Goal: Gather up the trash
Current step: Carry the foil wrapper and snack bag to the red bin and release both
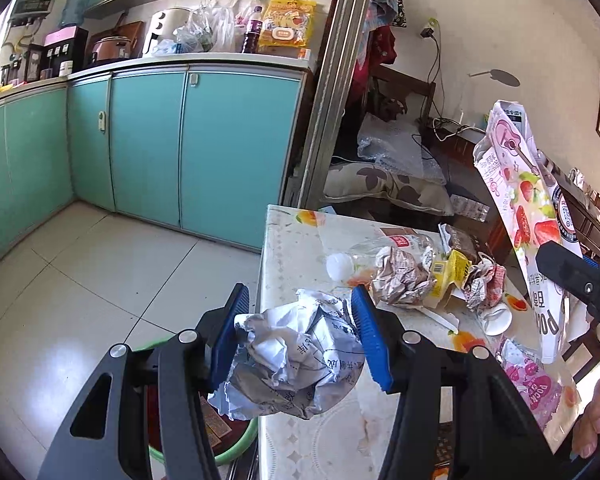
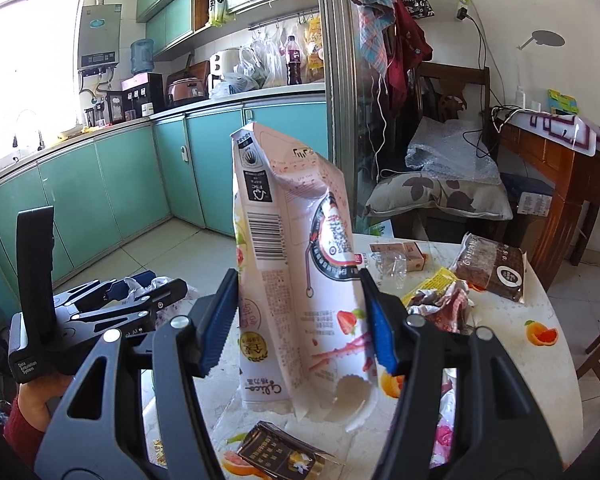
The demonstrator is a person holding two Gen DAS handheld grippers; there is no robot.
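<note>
My right hand-held gripper (image 2: 300, 320) clamps the tall pink strawberry snack bag (image 2: 296, 264) upright above the bench (image 2: 540, 360). My left hand-held gripper (image 1: 300, 336) grasps a crumpled paper ball (image 1: 300, 360) at the bench edge, over a green bin (image 1: 236, 446).

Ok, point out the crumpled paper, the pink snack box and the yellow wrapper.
crumpled paper (image 1: 300, 364): left wrist view, middle of the wad between the blue pads.
pink snack box (image 2: 300, 240): right wrist view, its printed side panel.
yellow wrapper (image 1: 454, 270): left wrist view, its yellow face.
</note>
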